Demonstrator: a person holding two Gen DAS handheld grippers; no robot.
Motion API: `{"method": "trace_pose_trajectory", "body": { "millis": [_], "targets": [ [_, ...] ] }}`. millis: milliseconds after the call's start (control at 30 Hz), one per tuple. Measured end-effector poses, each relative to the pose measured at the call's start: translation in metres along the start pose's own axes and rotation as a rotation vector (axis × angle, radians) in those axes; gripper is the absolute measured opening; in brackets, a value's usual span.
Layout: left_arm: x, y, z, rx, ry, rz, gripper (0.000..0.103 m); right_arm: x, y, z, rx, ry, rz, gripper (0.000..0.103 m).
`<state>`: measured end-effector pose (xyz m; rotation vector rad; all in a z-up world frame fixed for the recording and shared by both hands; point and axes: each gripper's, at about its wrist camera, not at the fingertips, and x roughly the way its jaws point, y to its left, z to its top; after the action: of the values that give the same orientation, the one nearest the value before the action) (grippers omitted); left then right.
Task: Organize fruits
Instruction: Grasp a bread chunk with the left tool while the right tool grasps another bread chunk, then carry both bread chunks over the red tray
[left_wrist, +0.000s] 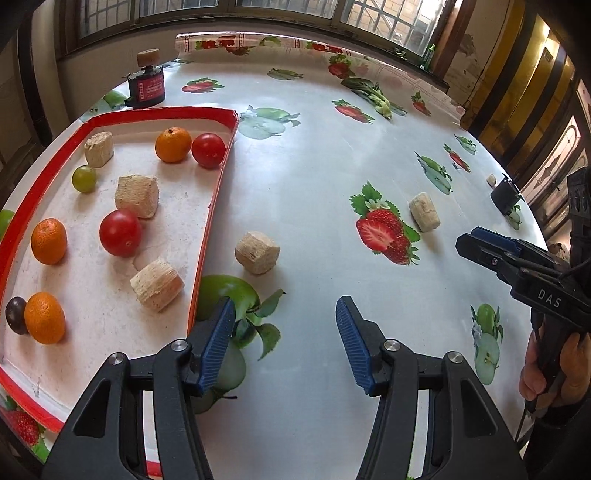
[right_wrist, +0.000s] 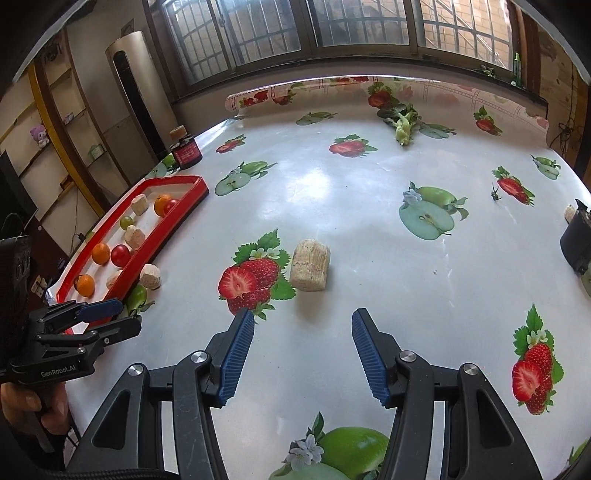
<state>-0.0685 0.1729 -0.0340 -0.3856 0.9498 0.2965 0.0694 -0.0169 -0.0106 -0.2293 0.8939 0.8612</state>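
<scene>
A red-rimmed white tray (left_wrist: 218, 184) on the left holds oranges (left_wrist: 49, 240), tomatoes (left_wrist: 120, 232), a green grape (left_wrist: 84, 178), a dark grape (left_wrist: 15, 314) and several beige blocks (left_wrist: 136, 195). One beige block (left_wrist: 256, 252) lies on the tablecloth just right of the tray, ahead of my left gripper (left_wrist: 284, 317), which is open with nothing in it. A second beige block (right_wrist: 310, 265) lies beside a printed strawberry, just ahead of my right gripper (right_wrist: 303, 321), also open with nothing between its fingers. Each gripper shows in the other's view: left gripper (right_wrist: 118, 315), right gripper (left_wrist: 467, 238).
A dark jar with a cork lid (left_wrist: 146, 88) stands behind the tray. A leafy green vegetable (right_wrist: 404, 123) lies at the far side near the rolled cloth edge. A black container (right_wrist: 576, 243) sits at the table's right edge. A hand (left_wrist: 554, 373) holds the right gripper.
</scene>
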Motion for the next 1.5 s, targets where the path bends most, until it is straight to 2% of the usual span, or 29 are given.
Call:
{"method": "trace_pose_trajectory", "body": {
  "millis": [300,400,500,567,600,633,667,700,833,1133,1333,1500],
  "targets": [
    [0.018,-0.002,0.026,0.020,0.051,0.039,0.055,0.046,0.014,0.025,-0.041,0.054,-0.060,0.056],
    [0.024,-0.003,0.035,0.028,0.078,0.051,0.052,0.057,0.017,0.029,-0.055,0.064,-0.082,0.053],
    [0.034,-0.010,0.039,0.075,0.072,0.101,0.050,0.069,0.016,0.031,-0.054,0.084,-0.093,0.047],
    [0.039,-0.016,0.037,0.109,0.052,0.134,0.046,0.071,0.016,0.032,-0.065,0.075,-0.108,0.046],
    [0.039,-0.018,0.037,0.123,0.039,0.148,0.046,0.072,0.017,0.032,-0.071,0.073,-0.114,0.042],
    [0.039,-0.018,0.037,0.123,0.031,0.142,0.037,0.072,0.017,0.033,-0.073,0.071,-0.121,0.031],
    [0.038,-0.018,0.037,0.124,0.025,0.138,0.029,0.072,0.016,0.033,-0.076,0.067,-0.130,0.029],
    [0.037,-0.017,0.037,0.126,0.025,0.133,0.022,0.071,0.016,0.034,-0.074,0.066,-0.121,0.029],
    [0.032,-0.014,0.035,0.124,0.027,0.118,0.022,0.054,0.020,0.031,-0.089,0.035,-0.143,0.029],
    [0.006,-0.019,0.027,0.116,-0.014,0.089,0.022,-0.015,0.034,0.018,-0.119,-0.071,-0.215,0.029],
    [-0.012,-0.023,0.024,0.122,-0.044,0.078,0.022,-0.036,0.041,0.013,-0.140,-0.101,-0.278,0.029],
    [-0.024,-0.022,0.019,0.114,-0.060,0.070,0.022,-0.044,0.049,0.009,-0.166,-0.093,-0.336,0.029]
  ]
}}
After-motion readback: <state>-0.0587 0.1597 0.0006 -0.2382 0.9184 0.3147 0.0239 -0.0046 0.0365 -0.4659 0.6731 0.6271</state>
